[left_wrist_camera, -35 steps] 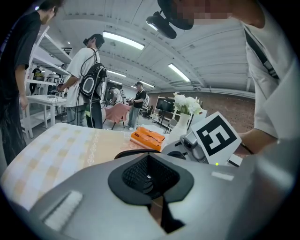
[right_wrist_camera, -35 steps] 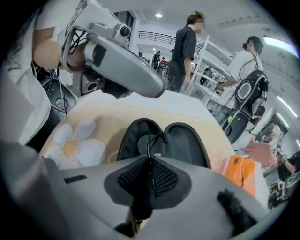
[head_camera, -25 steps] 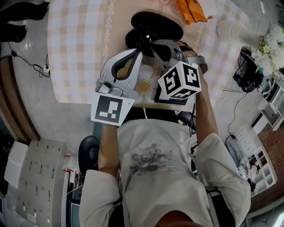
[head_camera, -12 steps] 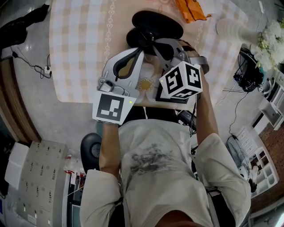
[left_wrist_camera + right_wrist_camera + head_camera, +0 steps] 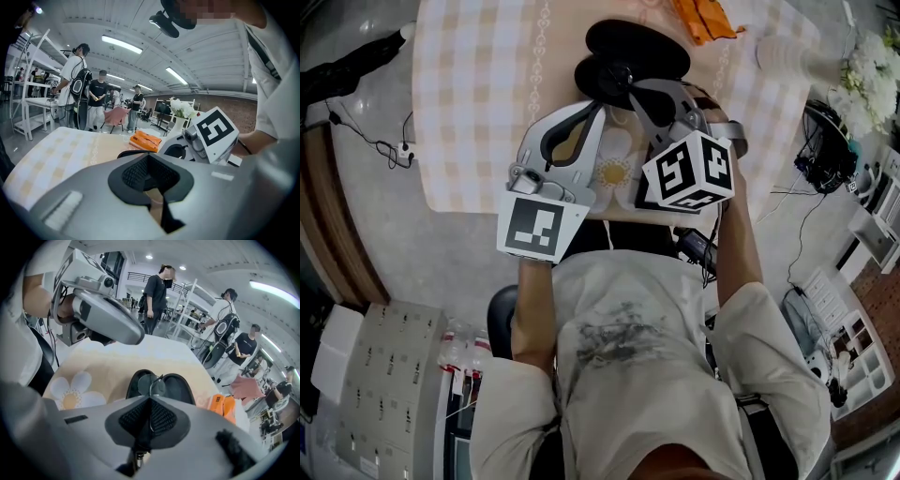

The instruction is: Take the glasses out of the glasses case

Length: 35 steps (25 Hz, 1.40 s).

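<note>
Table (image 5: 478,112) under a checked cloth fills the upper part of the head view. Left gripper (image 5: 149,161), left of centre there, has its jaws pressed together with nothing between them. Right gripper (image 5: 149,400), right of centre, pinches the thin wire frame of the glasses (image 5: 153,383). Their lens shows between the two halves of the open black glasses case (image 5: 637,47) at top centre. Against a second earlier, grippers and case keep the same arrangement, shifted slightly rightward in frame.
</note>
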Each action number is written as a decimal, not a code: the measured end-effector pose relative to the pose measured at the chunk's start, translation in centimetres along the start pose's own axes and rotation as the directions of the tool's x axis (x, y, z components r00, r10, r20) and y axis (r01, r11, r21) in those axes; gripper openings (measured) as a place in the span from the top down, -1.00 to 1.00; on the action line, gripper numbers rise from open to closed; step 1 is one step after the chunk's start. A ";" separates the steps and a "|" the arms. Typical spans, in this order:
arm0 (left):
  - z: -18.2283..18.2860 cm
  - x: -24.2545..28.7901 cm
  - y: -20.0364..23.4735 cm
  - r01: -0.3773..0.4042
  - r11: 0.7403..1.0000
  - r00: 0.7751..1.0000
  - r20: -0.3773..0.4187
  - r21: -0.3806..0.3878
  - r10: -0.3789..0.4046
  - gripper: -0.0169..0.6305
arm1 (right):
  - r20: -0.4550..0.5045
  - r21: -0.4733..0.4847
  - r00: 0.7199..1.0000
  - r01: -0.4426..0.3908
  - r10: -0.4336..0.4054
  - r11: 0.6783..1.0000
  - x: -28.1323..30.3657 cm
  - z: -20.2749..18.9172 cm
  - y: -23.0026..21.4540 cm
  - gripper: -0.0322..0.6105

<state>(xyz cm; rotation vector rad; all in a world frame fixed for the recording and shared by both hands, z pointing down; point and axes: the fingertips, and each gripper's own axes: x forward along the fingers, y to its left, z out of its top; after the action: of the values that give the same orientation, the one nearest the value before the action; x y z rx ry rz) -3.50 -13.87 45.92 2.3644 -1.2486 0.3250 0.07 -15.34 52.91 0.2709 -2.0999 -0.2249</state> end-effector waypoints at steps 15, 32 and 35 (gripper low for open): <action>-1.0 -3.1 0.0 0.012 1.000 1.000 0.004 0.014 -0.012 0.92 | 0.030 0.020 0.999 0.029 -0.029 0.999 -1.2 2.3 3.5 0.85; -3.7 -6.1 -0.3 -0.005 1.000 1.000 -0.014 0.004 0.005 0.92 | 0.057 0.014 0.997 -0.051 0.051 0.999 0.5 3.1 9.7 0.84; -4.1 -6.4 -0.4 -0.007 1.000 1.000 -0.016 0.002 0.007 0.92 | 0.054 0.007 0.996 -0.070 0.070 0.998 1.1 2.9 10.5 0.84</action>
<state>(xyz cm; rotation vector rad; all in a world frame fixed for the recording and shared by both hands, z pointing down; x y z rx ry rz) -6.76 -7.01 46.84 2.3544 -1.2500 0.3472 -4.10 -5.41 55.15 0.1980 -2.1601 -0.1836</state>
